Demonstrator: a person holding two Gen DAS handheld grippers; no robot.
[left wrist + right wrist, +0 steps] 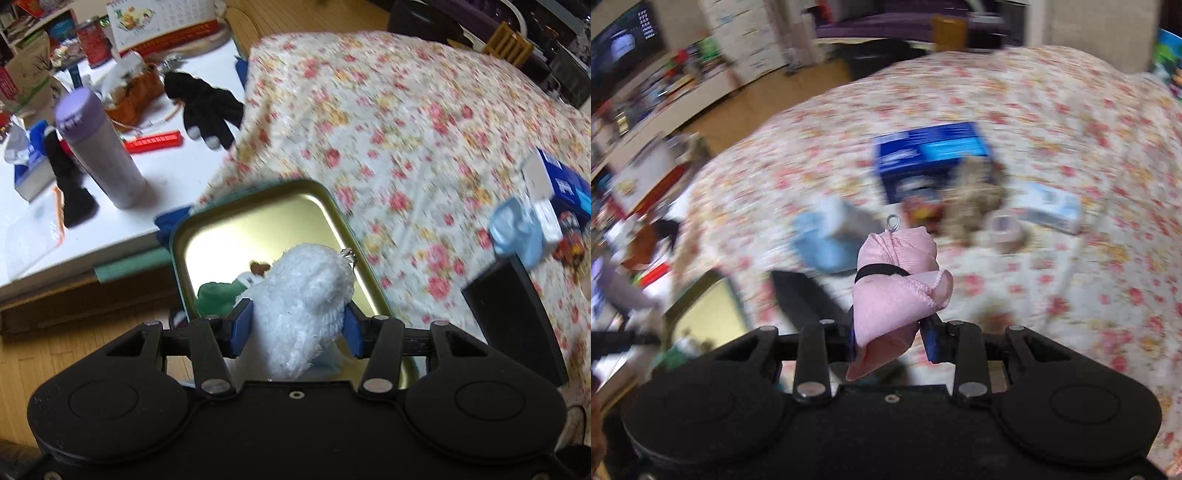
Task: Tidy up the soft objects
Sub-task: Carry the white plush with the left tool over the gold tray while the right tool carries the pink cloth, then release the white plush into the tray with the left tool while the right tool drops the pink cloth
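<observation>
My left gripper (295,328) is shut on a white fluffy plush toy (301,310) with a small metal ring, held over an open gold-lined tin (236,221) that holds a green soft item (216,297). My right gripper (890,336) is shut on a pink rolled cloth (897,291) bound by a black band, with a metal ring on top, held above the floral cloth (1052,110). The tin also shows in the right wrist view (705,314) at lower left. A brown plush toy (971,199) lies ahead of the right gripper.
A black glove (207,107), a purple bottle (99,147), a red bar (153,142) and clutter sit on the white table (177,177) at left. A blue box (931,155), a light blue item (827,240), a tape roll (1004,227), a white-blue box (1052,212) and a black block (517,317) lie on the floral cloth.
</observation>
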